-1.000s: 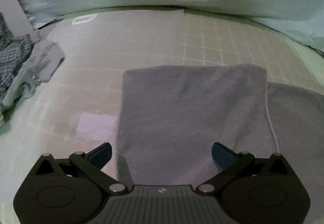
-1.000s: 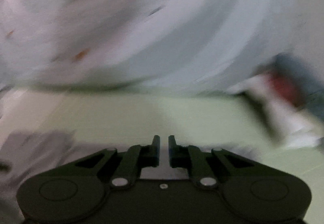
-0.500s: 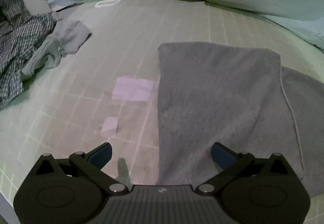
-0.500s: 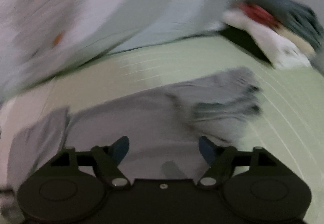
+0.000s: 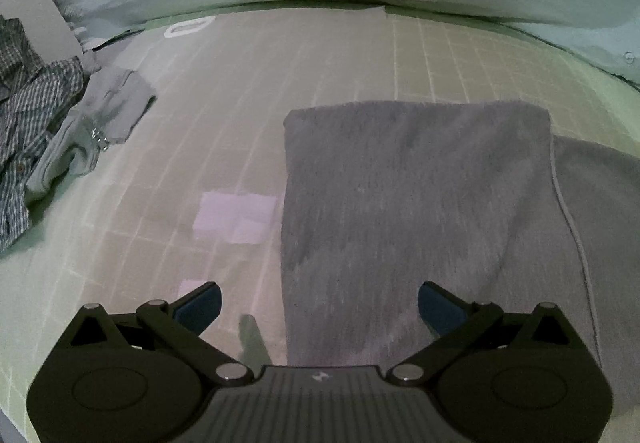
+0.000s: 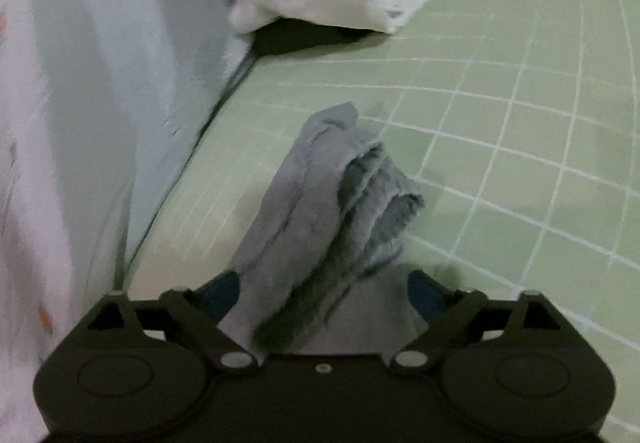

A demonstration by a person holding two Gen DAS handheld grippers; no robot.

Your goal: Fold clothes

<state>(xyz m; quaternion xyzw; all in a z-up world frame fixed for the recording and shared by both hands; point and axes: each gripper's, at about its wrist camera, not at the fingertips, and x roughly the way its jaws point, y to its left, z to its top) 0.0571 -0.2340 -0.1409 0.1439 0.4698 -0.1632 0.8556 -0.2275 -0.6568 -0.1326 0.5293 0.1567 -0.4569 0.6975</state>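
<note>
Two low wrist views, shared grey garment point(image 5: 416, 203).

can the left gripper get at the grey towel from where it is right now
Probably yes. The left gripper is open and sits right over the near edge of the grey towel, which lies flat on the green sheet with nothing between them.

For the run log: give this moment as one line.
fold clothes | left gripper open above gray towel | right gripper open at bunched end | unfinished

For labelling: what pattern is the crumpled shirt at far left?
Blue-and-white checked shirt; left wrist view.
</note>
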